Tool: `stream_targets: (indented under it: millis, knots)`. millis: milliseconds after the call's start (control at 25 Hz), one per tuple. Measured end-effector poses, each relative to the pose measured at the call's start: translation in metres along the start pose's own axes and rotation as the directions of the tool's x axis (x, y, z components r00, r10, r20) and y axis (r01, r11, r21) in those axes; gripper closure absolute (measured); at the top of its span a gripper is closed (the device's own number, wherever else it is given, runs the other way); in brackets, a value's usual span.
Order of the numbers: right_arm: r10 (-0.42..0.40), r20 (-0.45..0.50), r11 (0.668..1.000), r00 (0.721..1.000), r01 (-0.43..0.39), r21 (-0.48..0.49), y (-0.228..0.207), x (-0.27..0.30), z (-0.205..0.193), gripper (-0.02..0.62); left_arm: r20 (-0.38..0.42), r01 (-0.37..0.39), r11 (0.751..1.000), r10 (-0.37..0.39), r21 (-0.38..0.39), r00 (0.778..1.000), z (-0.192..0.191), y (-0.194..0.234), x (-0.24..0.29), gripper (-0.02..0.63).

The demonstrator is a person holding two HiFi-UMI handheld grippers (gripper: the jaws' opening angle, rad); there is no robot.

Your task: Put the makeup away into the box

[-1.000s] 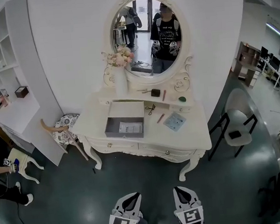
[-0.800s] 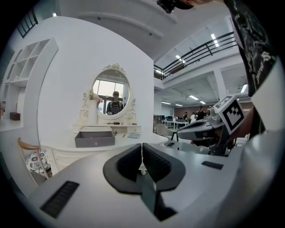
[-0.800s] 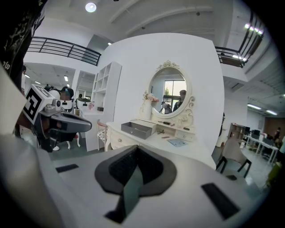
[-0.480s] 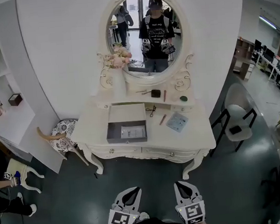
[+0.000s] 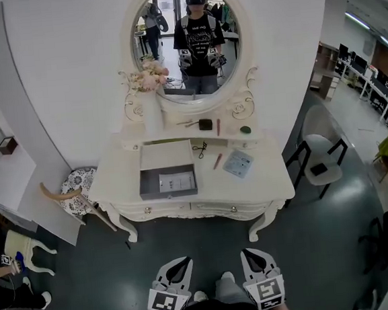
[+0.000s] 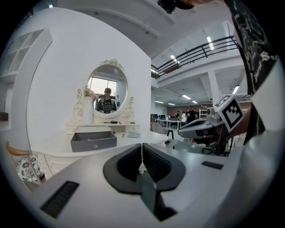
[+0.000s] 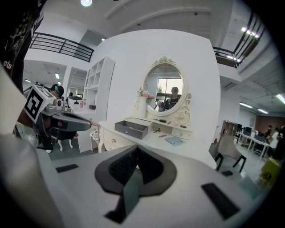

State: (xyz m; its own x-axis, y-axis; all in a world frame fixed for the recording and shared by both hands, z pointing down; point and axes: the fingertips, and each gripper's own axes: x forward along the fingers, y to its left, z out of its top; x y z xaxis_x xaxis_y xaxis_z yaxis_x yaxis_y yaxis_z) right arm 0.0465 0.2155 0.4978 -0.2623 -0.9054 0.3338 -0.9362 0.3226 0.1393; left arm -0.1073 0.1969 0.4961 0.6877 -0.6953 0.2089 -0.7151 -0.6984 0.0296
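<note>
Presently, on the white surface (image 5: 115,185):

- Left claw (image 5: 182,263): jaws pressed together, nothing between them; low over the floor, well in front of the box (image 5: 168,181).
- Box: grey, open, papers inside, near the surface's front edge.
- Black looped tool (image 5: 200,147): just right of the box's back corner.
- Reddish stick (image 5: 217,161): right of the box.
- Pale blue flat case (image 5: 238,163): further right of the box.
- Black compact (image 5: 205,124) and green pot (image 5: 245,129): on the shelf behind the box.
- Right claw (image 5: 251,255): closed, empty, well in front of the box and to its right.
</note>
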Motion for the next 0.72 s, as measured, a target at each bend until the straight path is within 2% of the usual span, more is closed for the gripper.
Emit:
stream_targets:
  millis: [240,720]
  knots:
    - [0.017,0.011,1.000,1.000,-0.017,0.021,-0.002,0.008,0.001,0.586,-0.012,0.007,1.000,-0.007,-0.003,1.000,-0.002,0.002,0.006,0.585]
    - [0.057,0.005,0.998,0.998,-0.057,0.028,-0.020,0.034,0.005,0.586,-0.052,-0.025,0.999,0.023,-0.031,0.998,-0.007,0.020,0.029,0.584]
